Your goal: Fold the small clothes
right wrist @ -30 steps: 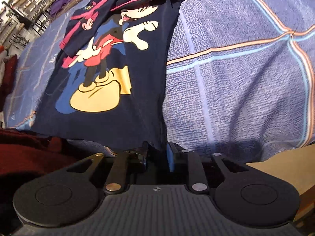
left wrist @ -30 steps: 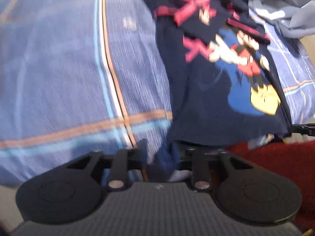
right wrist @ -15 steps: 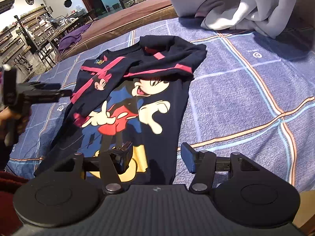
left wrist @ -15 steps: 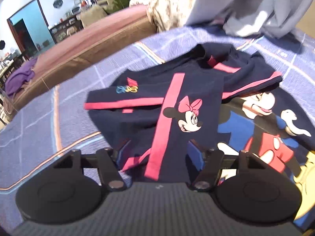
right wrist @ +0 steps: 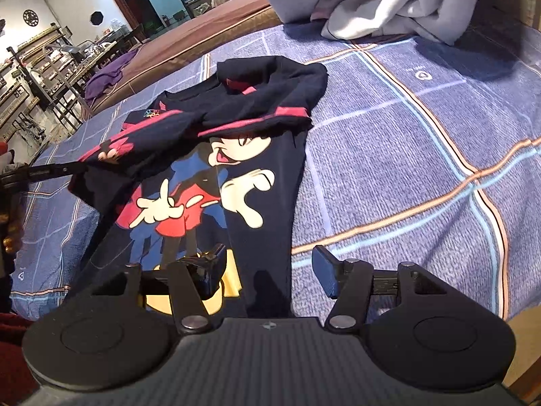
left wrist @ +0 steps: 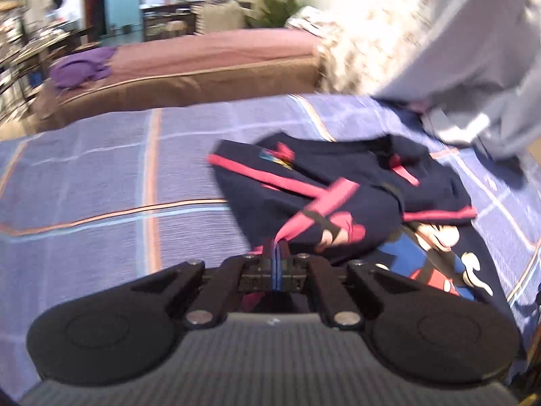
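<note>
A navy child's shirt [right wrist: 257, 182] with a cartoon mouse print and pink stripes lies on the blue checked bedsheet [right wrist: 422, 142]. Its top part is folded down over the print. My left gripper [left wrist: 279, 252] is shut on the pink-striped sleeve [left wrist: 324, 199] and holds it a little off the sheet. In the right wrist view the left gripper [right wrist: 72, 168] comes in from the left edge, pinching that sleeve. My right gripper [right wrist: 268, 269] hovers over the shirt's hem with its jaws opening. The hem lies between the fingers, and the pads do not press on it.
A heap of pale grey bedding [right wrist: 389, 0] lies at the far right of the sheet. Beyond stands a brown bed [left wrist: 203, 61] with a purple cloth [left wrist: 81, 66] on it. Dark red fabric [right wrist: 10, 355] shows at the lower left. The mattress edge [right wrist: 520, 338] is near, at the right.
My left gripper left the hem, moved up to the pink-striped sleeve, and closed on it. My right gripper let go of the hem, opened wide and rose slightly.
</note>
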### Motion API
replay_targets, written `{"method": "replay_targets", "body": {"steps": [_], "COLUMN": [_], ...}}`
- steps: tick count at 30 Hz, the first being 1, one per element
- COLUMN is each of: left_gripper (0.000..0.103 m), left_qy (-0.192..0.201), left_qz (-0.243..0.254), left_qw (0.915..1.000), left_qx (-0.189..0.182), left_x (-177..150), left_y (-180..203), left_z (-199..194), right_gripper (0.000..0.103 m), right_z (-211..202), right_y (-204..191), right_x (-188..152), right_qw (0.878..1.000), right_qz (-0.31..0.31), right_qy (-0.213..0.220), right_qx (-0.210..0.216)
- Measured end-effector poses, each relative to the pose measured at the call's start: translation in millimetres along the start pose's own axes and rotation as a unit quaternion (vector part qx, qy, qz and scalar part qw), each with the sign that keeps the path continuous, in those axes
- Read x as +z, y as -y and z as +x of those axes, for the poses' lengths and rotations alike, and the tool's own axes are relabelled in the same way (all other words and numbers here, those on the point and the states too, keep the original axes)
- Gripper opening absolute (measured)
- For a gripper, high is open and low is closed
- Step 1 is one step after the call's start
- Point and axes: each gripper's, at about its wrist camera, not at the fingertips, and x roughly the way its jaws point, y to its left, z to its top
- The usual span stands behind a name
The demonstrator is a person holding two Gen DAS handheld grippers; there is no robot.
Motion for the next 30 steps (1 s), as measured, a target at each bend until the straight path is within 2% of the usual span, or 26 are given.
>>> {"method": "replay_targets", "body": {"steps": [4, 7, 9, 13, 15, 16, 18, 19, 20, 21, 23, 24, 26, 27, 28, 29, 30], "left_gripper": [0.001, 0.001, 0.001, 0.0, 0.0, 0.0, 0.003, 0.009, 0.027, 0.049, 0.059, 0.059, 0.059, 0.06, 0.061, 0.064, 0.066], "left_qy": [0.008, 0.014, 0.015, 0.032, 0.041, 0.041, 0.032, 0.029, 0.021, 0.01, -0.006, -0.016, -0.041, -0.048, -0.055, -0.057, -0.057], "left_qz": [-0.053, -0.044, -0.042, -0.11, -0.15, -0.152, -0.145, -0.144, -0.133, -0.115, -0.086, -0.081, -0.068, -0.057, -0.031, -0.005, 0.022], "left_qw": [0.9982, 0.9981, 0.9967, 0.9855, 0.9744, 0.9714, 0.9734, 0.9751, 0.979, 0.9838, 0.989, 0.9914, 0.9955, 0.9965, 0.9976, 0.998, 0.9977], "left_qx": [0.029, 0.041, 0.068, 0.125, 0.162, 0.178, 0.174, 0.166, 0.153, 0.137, 0.12, 0.102, 0.051, 0.038, 0.029, 0.027, 0.029], "left_x": [-11.9, -21.9, -26.0, -29.1, -28.5, -28.6, -29.2, -30.5, -32.7, -35.3, -43.4, -48.4, -59.5, -63.9, -67.8, -70.3, -75.1], "left_y": [-48.3, -57.8, -64.7, -112.9, -144.8, -152.3, -160.0, -157.5, -149.9, -139.1, -111.5, -98.8, -68.0, -54.1, -35.8, -21.0, -3.8], "left_z": [-43.8, -67.1, -78.8, -103.7, -118.4, -122.9, -126.4, -125.5, -121.0, -113.7, -95.8, -86.8, -63.3, -54.0, -43.0, -33.7, -24.4], "right_gripper": [0.1, 0.101, 0.101, 0.101, 0.101, 0.101, 0.1, 0.099, 0.099, 0.098, 0.085, 0.084, 0.08, 0.077, 0.064, 0.03, 0.017], "right_z": [13.6, 30.0, 42.5, 63.3, 74.8, 82.1, 105.0, 119.5, 134.5, 151.1, 173.7, 181.3, 188.7, 189.4, 190.2, 191.1, 190.0], "right_y": [-22.3, -40.9, -56.2, -92.3, -112.6, -122.4, -142.6, -152.3, -161.2, -166.7, -169.2, -172.5, -178.1, -180.7, -182.3, -181.4, -179.7], "right_x": [16.6, 27.1, 33.0, 41.5, 43.5, 44.2, 44.5, 43.4, 42.2, 43.7, 50.3, 50.0, 44.6, 40.7, 36.4, 35.0, 35.9], "right_qw": [0.998, 0.996, 0.993, 0.979, 0.965, 0.955, 0.924, 0.907, 0.891, 0.88, 0.878, 0.876, 0.864, 0.857, 0.852, 0.853, 0.861], "right_qz": [-0.049, -0.077, -0.095, -0.169, -0.232, -0.268, -0.363, -0.41, -0.448, -0.472, -0.477, -0.481, -0.503, -0.515, -0.522, -0.521, -0.508], "right_qy": [0.015, 0.02, 0.023, 0.038, 0.048, 0.055, 0.061, 0.061, 0.058, 0.044, 0.017, 0.011, 0.02, 0.025, 0.026, 0.027, 0.025], "right_qx": [0.023, 0.044, 0.066, 0.104, 0.113, 0.116, 0.106, 0.075, 0.044, 0.027, 0.028, 0.03, 0.017, 0.004, -0.008, -0.022, -0.029]}}
